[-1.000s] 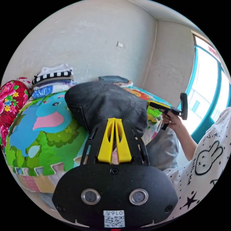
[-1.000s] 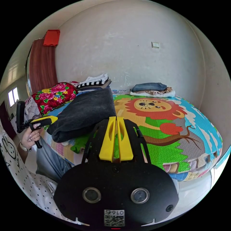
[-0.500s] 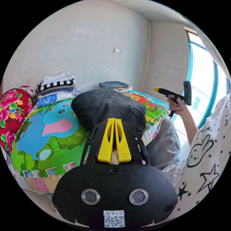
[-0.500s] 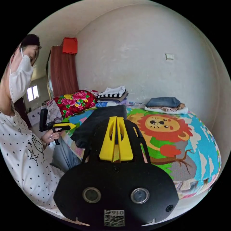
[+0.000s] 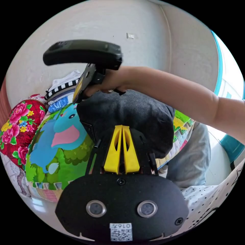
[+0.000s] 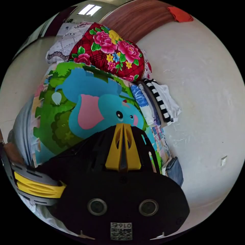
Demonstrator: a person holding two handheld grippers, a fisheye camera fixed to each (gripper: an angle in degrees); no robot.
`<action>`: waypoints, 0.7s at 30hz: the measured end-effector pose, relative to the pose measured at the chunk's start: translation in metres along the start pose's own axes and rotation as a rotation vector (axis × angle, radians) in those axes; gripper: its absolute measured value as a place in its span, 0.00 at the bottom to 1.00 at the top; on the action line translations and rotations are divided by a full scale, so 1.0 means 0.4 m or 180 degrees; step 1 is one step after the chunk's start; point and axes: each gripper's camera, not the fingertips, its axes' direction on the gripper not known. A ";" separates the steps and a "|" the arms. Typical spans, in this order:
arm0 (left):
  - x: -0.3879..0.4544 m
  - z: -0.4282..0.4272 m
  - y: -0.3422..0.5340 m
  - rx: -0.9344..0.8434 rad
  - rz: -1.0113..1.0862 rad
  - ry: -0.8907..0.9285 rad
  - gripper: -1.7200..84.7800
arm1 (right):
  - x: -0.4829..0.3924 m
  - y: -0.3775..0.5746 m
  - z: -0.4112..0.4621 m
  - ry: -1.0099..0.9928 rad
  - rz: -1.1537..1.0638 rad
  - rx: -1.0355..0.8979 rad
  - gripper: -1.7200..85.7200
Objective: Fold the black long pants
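The black long pants [image 5: 137, 114] lie folded in a thick bundle on the play mat [image 5: 61, 153] near its front edge. My left gripper [image 5: 122, 126] is shut, its yellow jaws pointing at the near side of the bundle with nothing seen between them. A hand holds my right gripper [image 5: 75, 98] across the far left end of the pants, and the person's arm [image 5: 173, 89] reaches over them. In the right gripper view, the right gripper [image 6: 123, 125] is shut above the elephant print, with the pants [image 6: 69, 158] below it and the left gripper [image 6: 60, 188] at lower left.
A stack of folded clothes [image 5: 62, 85] with a striped piece stands against the wall beside a red floral quilt [image 5: 15, 122]. Folded denim [image 6: 176, 171] lies further along the wall. The person's grey trouser leg [image 5: 191, 155] is by the mat's edge.
The right gripper has swung from the far right side across the pants to their far left end, rolling its view. The left gripper has edged closer to the bundle.
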 end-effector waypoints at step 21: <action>-0.149 -0.007 -0.172 0.0540 0.0376 -0.0132 0.01 | 0.312 0.209 0.034 -0.0058 0.0738 -0.0782 0.01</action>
